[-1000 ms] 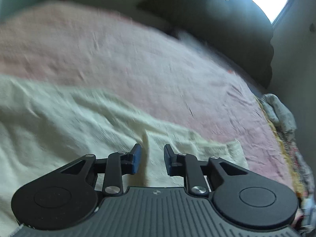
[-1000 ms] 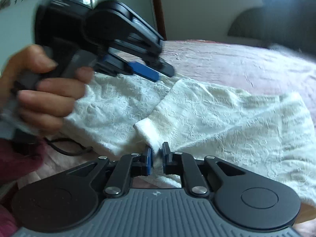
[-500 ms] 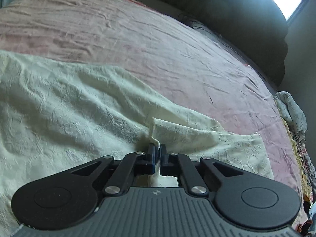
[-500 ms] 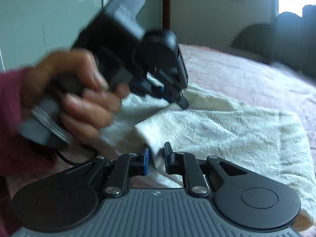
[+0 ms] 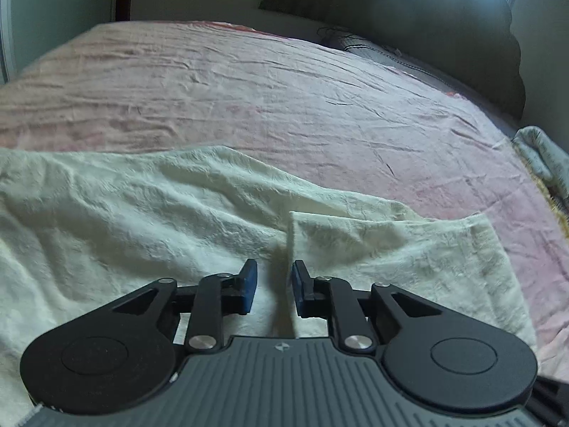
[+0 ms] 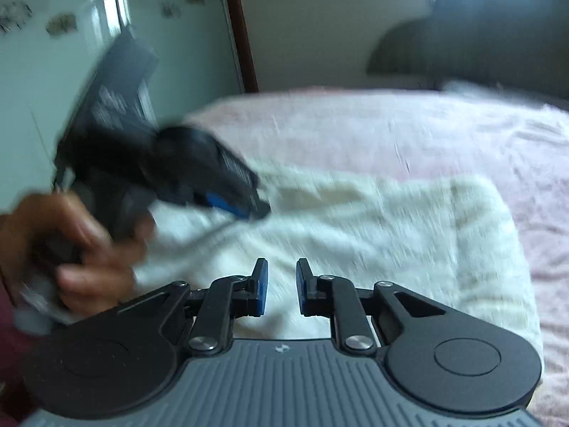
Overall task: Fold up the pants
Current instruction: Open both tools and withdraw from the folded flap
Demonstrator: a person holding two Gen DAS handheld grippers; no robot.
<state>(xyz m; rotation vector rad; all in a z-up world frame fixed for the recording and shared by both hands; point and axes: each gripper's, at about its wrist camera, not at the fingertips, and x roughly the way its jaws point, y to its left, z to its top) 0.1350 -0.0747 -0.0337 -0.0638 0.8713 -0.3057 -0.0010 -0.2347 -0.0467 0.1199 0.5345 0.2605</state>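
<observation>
Both grippers are hovering low over the cream pants, which are lying spread along the near edge of the pink bed. Left gripper is standing partly open after its jaws have just been parting, with cloth lying under the gap but not pinched; right gripper is likewise opening slightly, its pads clear of the fabric. A hand is steering the left tool, blurred, in the right wrist view. Judging from this, a fold is being laid down and released; next, each needs a fresh pinch on an edge. No containers are showing.
</observation>
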